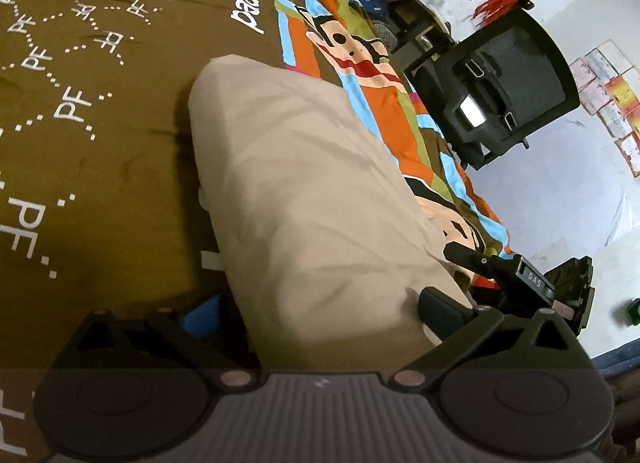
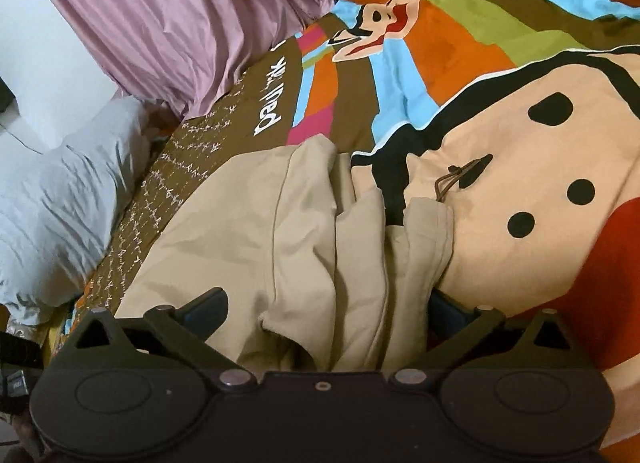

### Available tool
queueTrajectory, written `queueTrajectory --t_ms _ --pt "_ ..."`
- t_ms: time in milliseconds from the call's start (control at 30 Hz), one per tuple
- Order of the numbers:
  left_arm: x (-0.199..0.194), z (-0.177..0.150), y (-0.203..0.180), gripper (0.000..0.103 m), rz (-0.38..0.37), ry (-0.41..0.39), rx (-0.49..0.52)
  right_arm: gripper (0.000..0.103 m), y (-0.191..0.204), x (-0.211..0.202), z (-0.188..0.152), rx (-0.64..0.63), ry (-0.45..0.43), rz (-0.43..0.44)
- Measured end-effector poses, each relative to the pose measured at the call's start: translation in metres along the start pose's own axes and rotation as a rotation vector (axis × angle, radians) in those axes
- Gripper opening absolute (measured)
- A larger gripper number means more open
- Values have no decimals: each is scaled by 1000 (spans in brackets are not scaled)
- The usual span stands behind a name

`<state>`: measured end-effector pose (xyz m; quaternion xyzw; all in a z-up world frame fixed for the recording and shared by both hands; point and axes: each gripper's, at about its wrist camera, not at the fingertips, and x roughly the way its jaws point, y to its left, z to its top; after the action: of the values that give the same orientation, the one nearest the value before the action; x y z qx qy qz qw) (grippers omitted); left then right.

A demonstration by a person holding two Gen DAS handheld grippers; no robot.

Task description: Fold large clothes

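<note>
Jaws of the left gripper [image 1: 320,303] and right gripper [image 2: 326,303] stand wide apart, straddling soft, creased beige trousers [image 2: 280,231] on the bed's cartoon-print cover [image 2: 520,167].

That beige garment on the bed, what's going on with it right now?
A person with a two-finger gripper in each hand is folding a beige garment on a bed covered by a cartoon-print duvet. Both the left gripper and the right gripper stand wide open, with the cloth lying between their fingers rather than pinched. In the left wrist view the garment looks like a fairly neat folded bundle; in the right wrist view its end is bunched, with a brown drawstring trailing out.
</note>
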<state>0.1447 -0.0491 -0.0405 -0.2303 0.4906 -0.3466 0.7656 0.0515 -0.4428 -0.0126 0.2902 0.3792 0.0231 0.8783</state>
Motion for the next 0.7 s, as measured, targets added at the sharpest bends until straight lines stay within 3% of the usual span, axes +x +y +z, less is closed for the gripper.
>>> queueTrajectory --t_ms 333,433,533,600,700 --pt "0 0 0 103 -4 -3 -2 103 9 9 -5 -77 -7 -65" --pt "-8 2 1 103 16 -43 14 102 10 9 -7 -82 -11 -70" --pt "-15 8 7 102 27 -88 -6 89 17 10 -9 -133 -15 -115" --pt "-14 13 16 102 24 -78 -45 74 22 9 -11 -175 -24 -120" --pt "-1 18 30 101 5 -25 -91 65 25 7 -11 -205 -30 -94"
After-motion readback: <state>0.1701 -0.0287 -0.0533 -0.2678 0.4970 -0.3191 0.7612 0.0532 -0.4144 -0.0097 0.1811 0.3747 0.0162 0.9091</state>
